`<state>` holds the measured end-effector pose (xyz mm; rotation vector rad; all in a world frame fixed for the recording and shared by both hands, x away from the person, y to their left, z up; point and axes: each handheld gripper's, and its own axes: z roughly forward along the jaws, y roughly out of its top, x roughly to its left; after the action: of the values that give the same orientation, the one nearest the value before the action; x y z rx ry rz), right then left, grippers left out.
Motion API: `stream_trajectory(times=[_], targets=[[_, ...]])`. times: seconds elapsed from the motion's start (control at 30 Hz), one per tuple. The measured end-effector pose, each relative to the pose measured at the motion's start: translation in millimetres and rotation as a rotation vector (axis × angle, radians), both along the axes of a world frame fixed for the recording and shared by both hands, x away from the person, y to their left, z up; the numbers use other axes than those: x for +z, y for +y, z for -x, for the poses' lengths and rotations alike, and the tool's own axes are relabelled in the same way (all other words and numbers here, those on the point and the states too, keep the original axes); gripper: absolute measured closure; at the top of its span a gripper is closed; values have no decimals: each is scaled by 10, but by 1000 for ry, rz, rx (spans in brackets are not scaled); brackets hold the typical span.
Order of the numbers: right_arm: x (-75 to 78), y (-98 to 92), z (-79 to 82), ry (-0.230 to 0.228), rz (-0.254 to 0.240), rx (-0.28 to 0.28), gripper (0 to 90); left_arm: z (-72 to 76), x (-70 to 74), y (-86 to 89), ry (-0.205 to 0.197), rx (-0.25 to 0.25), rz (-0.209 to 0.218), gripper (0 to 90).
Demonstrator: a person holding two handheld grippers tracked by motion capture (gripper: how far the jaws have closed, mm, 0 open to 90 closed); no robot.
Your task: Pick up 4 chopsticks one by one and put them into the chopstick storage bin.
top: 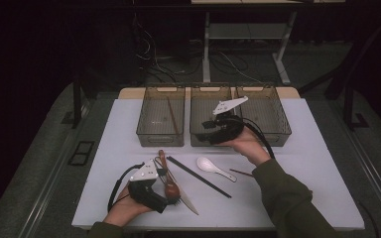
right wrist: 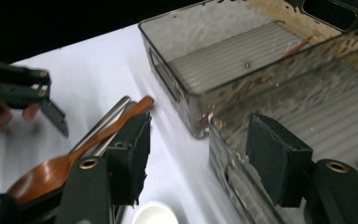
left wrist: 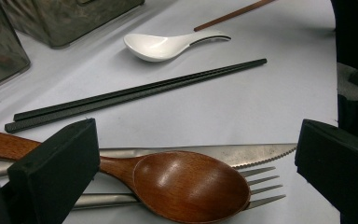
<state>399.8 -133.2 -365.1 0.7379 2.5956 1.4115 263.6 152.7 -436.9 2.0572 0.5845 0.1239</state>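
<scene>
High view shows my left gripper (top: 164, 191) hovering over the wooden spoon (top: 170, 187), jaws apart and empty, with the fork (left wrist: 261, 186) and knife (left wrist: 242, 154) just under that spoon. My right gripper (top: 213, 133), jaws apart and holding nothing, sits beyond the spoon at the middle bin (top: 198, 140). Closing carelessly, I judge I could pinch the fork too.

Bare table (top: 297, 148) right of white spoon (top: 214, 167); bins (top: 162, 119) along far edge.

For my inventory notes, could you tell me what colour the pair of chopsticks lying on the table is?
Black chopsticks; clearest in the left gripper view.
</scene>
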Motion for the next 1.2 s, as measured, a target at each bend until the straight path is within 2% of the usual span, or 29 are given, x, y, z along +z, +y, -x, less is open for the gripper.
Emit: stream_trajectory(times=[0.33, 0.6, 0.7, 0.93, 1.2], targets=[[-48, -421, 202, -22, 11, -7, 396, -9, 7, -11, -8, 7, 8, 0], [-75, -683, 373, -37, 20, -2, 388, -6, 17, -8, -11, 4, 11, 0], [-93, -782, 431, -32, 50, 9, 386, -8, 17, -4, -9, 2, 8, 0], [-101, -1049, 571, -18, 81, 38, 392, -1, 17, 2, -10, 0, 8, 0], [-191, -1371, 708, 31, 129, 49, 413, 5, 14, -6, -6, -4, 3, 0]])
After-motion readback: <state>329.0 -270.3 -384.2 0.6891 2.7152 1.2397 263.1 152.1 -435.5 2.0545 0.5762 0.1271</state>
